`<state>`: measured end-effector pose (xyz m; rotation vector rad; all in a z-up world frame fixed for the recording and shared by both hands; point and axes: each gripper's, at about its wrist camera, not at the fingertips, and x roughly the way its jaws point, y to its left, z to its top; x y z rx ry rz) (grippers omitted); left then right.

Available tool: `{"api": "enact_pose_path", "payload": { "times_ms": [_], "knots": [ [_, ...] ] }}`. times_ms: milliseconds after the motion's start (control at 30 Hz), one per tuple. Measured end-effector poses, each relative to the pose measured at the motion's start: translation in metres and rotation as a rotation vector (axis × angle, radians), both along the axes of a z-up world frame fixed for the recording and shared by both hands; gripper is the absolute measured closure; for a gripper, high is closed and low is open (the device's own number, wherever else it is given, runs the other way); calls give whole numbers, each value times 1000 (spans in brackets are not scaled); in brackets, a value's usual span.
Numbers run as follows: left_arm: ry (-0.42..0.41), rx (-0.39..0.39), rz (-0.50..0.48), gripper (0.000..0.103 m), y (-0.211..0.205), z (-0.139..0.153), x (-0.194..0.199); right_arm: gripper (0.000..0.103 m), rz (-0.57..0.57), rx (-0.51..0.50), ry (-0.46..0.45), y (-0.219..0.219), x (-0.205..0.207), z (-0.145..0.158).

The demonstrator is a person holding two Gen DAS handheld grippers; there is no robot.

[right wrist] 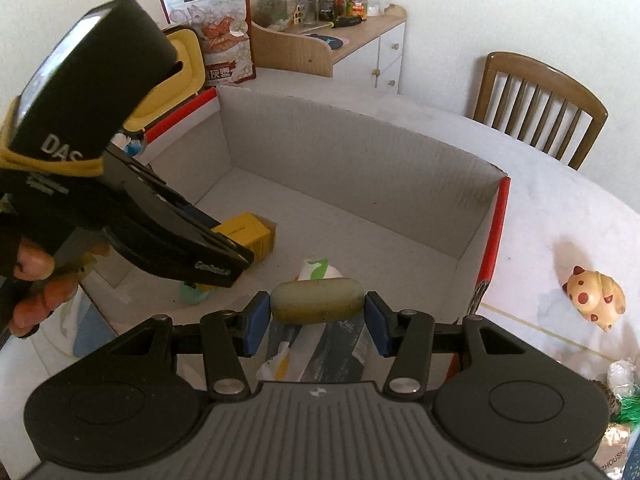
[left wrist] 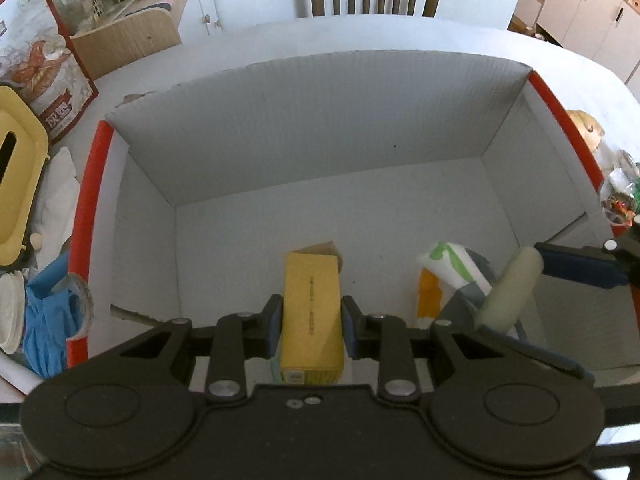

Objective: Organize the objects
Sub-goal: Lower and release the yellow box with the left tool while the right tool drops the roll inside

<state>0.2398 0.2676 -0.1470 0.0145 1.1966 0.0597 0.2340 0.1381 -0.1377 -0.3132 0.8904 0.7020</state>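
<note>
A large white cardboard box (left wrist: 320, 128) with red side rims sits on the table. My left gripper (left wrist: 311, 330) is shut on a yellow carton (left wrist: 311, 312), held low inside the box near its front wall. In the right wrist view the same yellow carton (right wrist: 250, 234) shows at the left gripper's tip. My right gripper (right wrist: 316, 322) is shut on a pale green oblong object (right wrist: 318, 300), held end to end over the box's right front part. Under it lie a white and green tube (left wrist: 452, 266) and a grey packet (right wrist: 340, 344).
Left of the box stand a yellow tissue holder (left wrist: 16, 184), a red snack bag (left wrist: 44, 64) and blue gloves (left wrist: 48, 312). A small spotted toy animal (right wrist: 596, 296) lies on the table to the right. A wooden chair (right wrist: 540, 108) and a cluttered cabinet (right wrist: 352, 28) stand behind.
</note>
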Motion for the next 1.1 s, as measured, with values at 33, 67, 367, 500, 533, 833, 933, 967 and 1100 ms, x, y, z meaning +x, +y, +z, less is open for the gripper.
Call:
{"api": "enact_pose_path", "payload": {
  "times_ms": [33, 67, 367, 500, 533, 833, 933, 967, 1100],
  "knots": [
    [7, -1, -4, 74, 0, 0, 1, 52, 1, -2, 0, 0, 0, 0],
    [15, -2, -7, 73, 0, -1, 1, 52, 3, -2, 1, -1, 0, 1],
    [30, 2, 8, 64, 1, -1, 1, 45, 26, 3, -12, -3, -6, 8],
    [17, -6, 16, 58, 3, 3, -3, 45, 29, 8, -19, -5, -9, 14],
    [11, -12, 21, 57, 4, 5, -4, 45, 29, 13, -20, -7, -10, 16],
    [-45, -11, 32, 44, 3, 23, -16, 40, 26, 50, -60, -25, -22, 38],
    [-72, -15, 39, 39, 0, 30, -21, 39, 11, 64, -68, -34, -24, 44],
    [-79, -16, 38, 39, -1, 32, -23, 39, 4, 70, -68, -37, -25, 46],
    [-122, -21, 55, 39, -7, 45, -31, 39, -16, 98, -65, -51, -30, 54]
  ]
}}
